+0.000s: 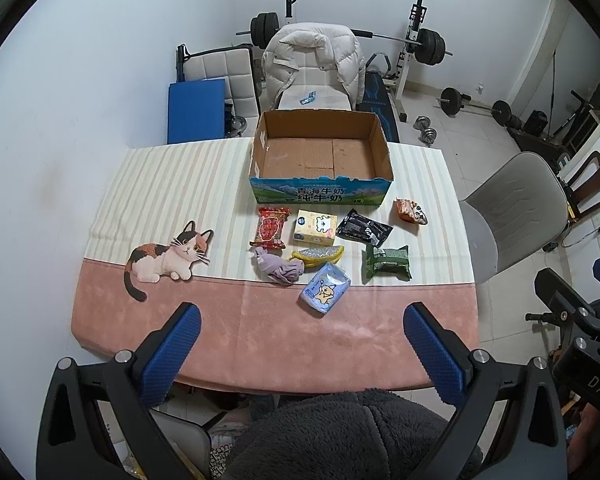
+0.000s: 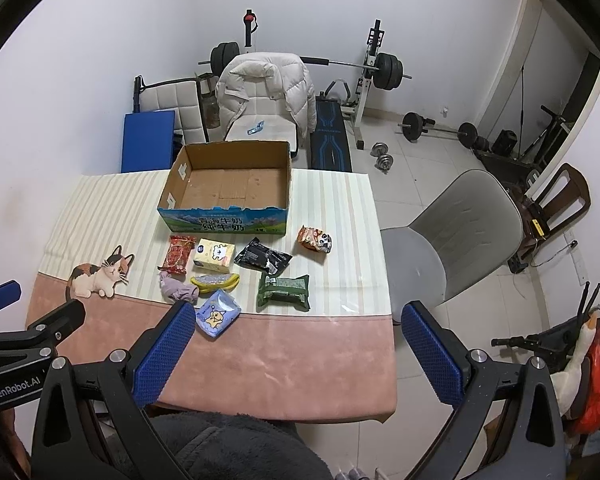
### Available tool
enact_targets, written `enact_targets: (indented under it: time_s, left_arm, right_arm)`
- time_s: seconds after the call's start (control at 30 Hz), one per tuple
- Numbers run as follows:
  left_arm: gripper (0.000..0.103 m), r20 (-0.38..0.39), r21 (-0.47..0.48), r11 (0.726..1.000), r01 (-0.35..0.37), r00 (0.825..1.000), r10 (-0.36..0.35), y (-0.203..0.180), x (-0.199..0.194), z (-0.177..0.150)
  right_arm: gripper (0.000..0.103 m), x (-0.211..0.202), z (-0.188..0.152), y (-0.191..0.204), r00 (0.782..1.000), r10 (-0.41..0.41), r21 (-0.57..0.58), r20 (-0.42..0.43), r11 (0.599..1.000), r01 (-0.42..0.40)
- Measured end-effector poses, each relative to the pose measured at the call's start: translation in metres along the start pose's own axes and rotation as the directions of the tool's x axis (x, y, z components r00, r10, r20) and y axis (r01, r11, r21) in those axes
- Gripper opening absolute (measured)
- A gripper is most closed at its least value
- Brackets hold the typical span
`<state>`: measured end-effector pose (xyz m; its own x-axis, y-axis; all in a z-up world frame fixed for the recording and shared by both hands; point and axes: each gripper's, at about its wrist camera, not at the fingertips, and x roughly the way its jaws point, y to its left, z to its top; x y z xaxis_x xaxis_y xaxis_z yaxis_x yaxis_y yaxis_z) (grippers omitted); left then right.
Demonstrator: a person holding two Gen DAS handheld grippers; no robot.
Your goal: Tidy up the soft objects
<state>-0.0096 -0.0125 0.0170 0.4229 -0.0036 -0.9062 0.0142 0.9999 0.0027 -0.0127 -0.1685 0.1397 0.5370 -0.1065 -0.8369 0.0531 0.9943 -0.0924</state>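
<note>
Tablecloth (image 1: pixel 220 184), milk box (image 1: pixel 320 196) "纯牛奶"

"青海牛奶 纯牛奶" on the cardboard box (image 1: pixel 320 196); "GenRobot.AI" on the left gripper (image 2: pixel 16 380).

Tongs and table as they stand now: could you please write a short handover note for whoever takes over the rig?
Left tongs: open, holding nothing, above the near table edge.
Right tongs: open, holding nothing, likewise.
Box: at the far side of the table, nothing in it.
In front of it: red packet, tissue box, black pouch, orange packet, cloth, banana toy, green packet, blue pack.
Done: nothing. Left: all eight.
</note>
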Motion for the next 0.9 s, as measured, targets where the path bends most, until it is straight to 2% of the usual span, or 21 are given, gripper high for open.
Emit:
enact_targets:
  time_s: [0.9]
  left_arm:
    - [0.103, 0.018, -0.008, 1.0, 0.003, 1.0, -0.003, 0.001, 0.0, 0.003]
  right_arm:
    - [0.103, -0.009, 0.013, 0.003, 1.0, 0.018, -0.011, -0.005, 1.0, -0.018]
